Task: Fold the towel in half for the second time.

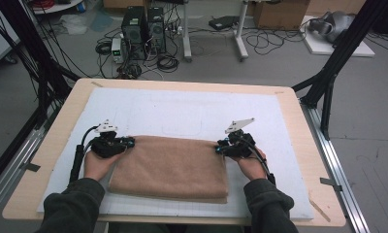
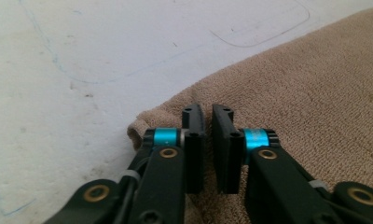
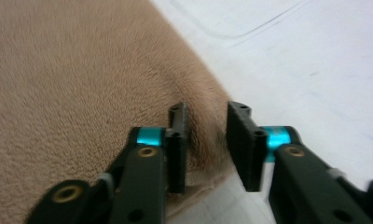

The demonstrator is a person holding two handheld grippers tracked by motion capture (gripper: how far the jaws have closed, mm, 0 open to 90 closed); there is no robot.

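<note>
From the high view, a folded tan towel [image 1: 170, 168] lies on the white mat [image 1: 192, 109] near the person's edge of the tabletop [image 1: 299, 126]. The left hand-held gripper [image 1: 128, 142] sits at the towel's far left corner and the right hand-held gripper [image 1: 218, 148] at its far right corner, each pointing inward along the far edge. Both forearms come in from below, wrists low, hands [image 1: 99, 165] resting close to the mat on either side of the cloth. I judge the step to be a fold just laid down, with the corners being let go; the next move likely calls for drawing both tools clear without dragging the cloth, or taking a fresh hold for another fold.

In the left gripper view, the left hand-held gripper [image 2: 208, 116] hangs just over the towel's [image 2: 306, 93] rounded corner, its jaws parted by a narrow gap with nothing pinched between them.

In the right gripper view, the right hand-held gripper [image 3: 208, 116] stands at the towel's [image 3: 82, 79] edge, its jaws spread a little wider; a ridge of cloth lies in the gap, yet the pads do not seem to press on it.
</note>
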